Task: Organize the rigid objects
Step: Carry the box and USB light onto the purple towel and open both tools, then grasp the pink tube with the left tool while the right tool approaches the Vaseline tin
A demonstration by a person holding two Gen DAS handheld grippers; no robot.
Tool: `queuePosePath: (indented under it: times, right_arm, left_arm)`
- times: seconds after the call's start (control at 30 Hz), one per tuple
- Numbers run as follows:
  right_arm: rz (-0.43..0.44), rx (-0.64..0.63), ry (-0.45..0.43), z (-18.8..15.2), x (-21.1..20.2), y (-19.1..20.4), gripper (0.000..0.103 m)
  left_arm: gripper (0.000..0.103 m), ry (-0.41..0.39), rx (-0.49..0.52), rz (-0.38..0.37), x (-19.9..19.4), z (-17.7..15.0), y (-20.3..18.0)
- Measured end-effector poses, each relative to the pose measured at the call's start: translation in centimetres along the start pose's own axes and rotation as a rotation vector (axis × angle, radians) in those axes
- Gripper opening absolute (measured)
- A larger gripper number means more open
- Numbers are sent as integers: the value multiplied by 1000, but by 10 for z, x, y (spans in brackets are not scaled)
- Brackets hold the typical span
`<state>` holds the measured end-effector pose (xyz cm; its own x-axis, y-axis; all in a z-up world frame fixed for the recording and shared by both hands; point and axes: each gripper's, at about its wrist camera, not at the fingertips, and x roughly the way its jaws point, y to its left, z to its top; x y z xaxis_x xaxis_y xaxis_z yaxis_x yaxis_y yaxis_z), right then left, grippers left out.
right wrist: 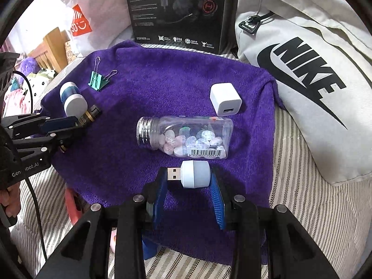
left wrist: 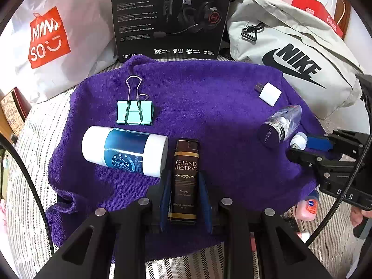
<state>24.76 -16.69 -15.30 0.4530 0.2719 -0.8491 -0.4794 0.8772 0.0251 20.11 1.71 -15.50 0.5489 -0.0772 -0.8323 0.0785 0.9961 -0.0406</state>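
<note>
Because the left gripper (left wrist: 186, 200) is clamped on the brown lighter-shaped case (left wrist: 185, 181) marked "Grand Reserve", low in the centre of the left wrist view, with the white-and-blue cylinder (left wrist: 124, 151) lying just beside its upper left, any sideways swing could, in my judgement, knock that cylinder and set it rolling across the purple towel (left wrist: 209, 88). The right gripper (right wrist: 189, 186) is closed across the small USB light (right wrist: 190, 177), low in the centre of the right wrist view; its pads bear on the metal plug end and the rounded white cap, so the grip looks lopsided and the piece might twist or slip out if lifted fast. Just above it lies the clear bottle (right wrist: 186, 136) on its side, silver cap toward the left of the frame, partly filled with pale pink and white tablets or sweets; a careless pass could nudge it into the white charger block (right wrist: 225, 99) to its upper right. The mint binder clip (right wrist: 98, 81) rests well apart, upper left. Whether the cylinder holds anything I cannot tell.
</note>
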Motion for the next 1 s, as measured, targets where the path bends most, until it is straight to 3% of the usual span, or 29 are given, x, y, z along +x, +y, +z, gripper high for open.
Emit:
queuePosePath:
  times: [0.23, 0.3, 0.4, 0.5, 0.57, 0.7, 1.0]
  right_arm:
    - [12, -12, 16, 1, 0, 0, 39]
    - [35, 5, 25, 2, 0, -2, 47]
    - [25, 20, 42, 2, -1, -3, 51]
    - [13, 26, 56, 1, -3, -2, 56]
    - [-9, 10, 59, 0, -6, 1, 62]
    - [-13, 18, 51, -3, -17, 0, 65]
    - [-15, 46, 0, -18, -55, -1, 85]
  left_arm:
    - [27, 2, 2, -2, -3, -1, -2]
    - [32, 6, -2, -17, -4, -2, -3]
    - [34, 12, -21, -31, -6, -3, -1]
    - [47, 22, -46, -85, -9, -5, 3]
    - [53, 20, -56, -89, -12, -7, 3]
    - [63, 18, -70, -91, -22, -10, 4]
    - [66, 5, -46, -62, -57, -21, -6]
